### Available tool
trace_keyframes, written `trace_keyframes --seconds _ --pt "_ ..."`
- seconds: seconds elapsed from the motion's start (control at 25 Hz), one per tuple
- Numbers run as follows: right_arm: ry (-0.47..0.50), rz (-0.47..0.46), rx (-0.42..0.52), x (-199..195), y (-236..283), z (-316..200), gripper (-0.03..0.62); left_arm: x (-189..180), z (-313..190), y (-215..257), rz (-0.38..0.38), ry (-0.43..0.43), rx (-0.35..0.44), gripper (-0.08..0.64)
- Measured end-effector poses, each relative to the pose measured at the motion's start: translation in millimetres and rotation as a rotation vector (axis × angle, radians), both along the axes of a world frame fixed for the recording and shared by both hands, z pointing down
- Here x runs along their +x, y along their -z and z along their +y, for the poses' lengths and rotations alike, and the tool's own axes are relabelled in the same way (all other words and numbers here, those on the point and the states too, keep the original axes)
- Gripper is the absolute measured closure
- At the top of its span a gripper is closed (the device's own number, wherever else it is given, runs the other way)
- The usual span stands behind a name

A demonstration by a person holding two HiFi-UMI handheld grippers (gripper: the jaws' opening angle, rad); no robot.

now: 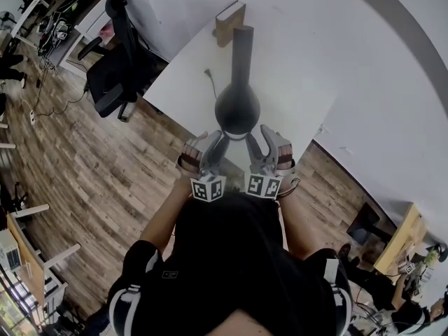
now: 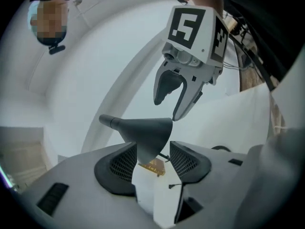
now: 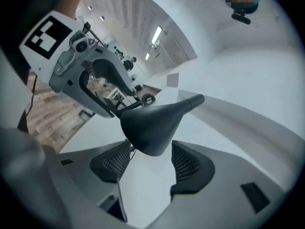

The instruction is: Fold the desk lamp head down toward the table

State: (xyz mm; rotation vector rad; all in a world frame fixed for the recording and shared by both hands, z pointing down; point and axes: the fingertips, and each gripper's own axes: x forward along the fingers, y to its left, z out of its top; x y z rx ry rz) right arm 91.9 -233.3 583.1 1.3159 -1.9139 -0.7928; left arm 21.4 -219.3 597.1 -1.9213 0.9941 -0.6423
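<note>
Dark top [image 1: 231,257] of the person fills the near edge; just beyond, the left gripper [image 1: 213,145] and right gripper [image 1: 260,142] flank the lamp head [image 1: 237,108] above the white table [image 1: 301,61]; both grippers' jaws stand apart, the head's rim between them, unclamped.

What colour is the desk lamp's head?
The lamp head is dark grey, nearly black; the right gripper view shows it best.
</note>
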Motion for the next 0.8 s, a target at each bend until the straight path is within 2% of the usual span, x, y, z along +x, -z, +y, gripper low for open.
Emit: trace_keyframes --seconds 0.12,0.24,0.4,0.6,0.68,0.8 --pt "0.024 -0.094 -0.05 2.0 11.7 12.1 0.31 -7.7 17.8 -3.4 0.038 -0.029 -0.101 0.325" --pt "0.019 -0.2 -0.083 9.1 27.4 19.9 0.316 -20.6 25.0 1.9 0.066 -0.037 -0.123 0.329" --pt "0.009 -0.395 -0.099 16.9 61.3 17.5 0.358 -46.1 8.9 23.5 0.199 0.012 -0.164 0.34" --pt "-0.007 -0.693 -0.087 18.6 109.3 9.3 0.419 -64.0 -4.6 74.9 0.46 0.036 -0.251 0.379" --pt "-0.022 -0.774 -0.1 18.9 123.6 8.5 0.431 -65.6 -7.7 100.4 0.554 0.027 -0.298 0.405" --pt "-0.026 -0.815 -0.125 19.6 136.1 10.5 0.448 -69.6 -10.3 130.7 0.848 0.04 -0.413 0.444"
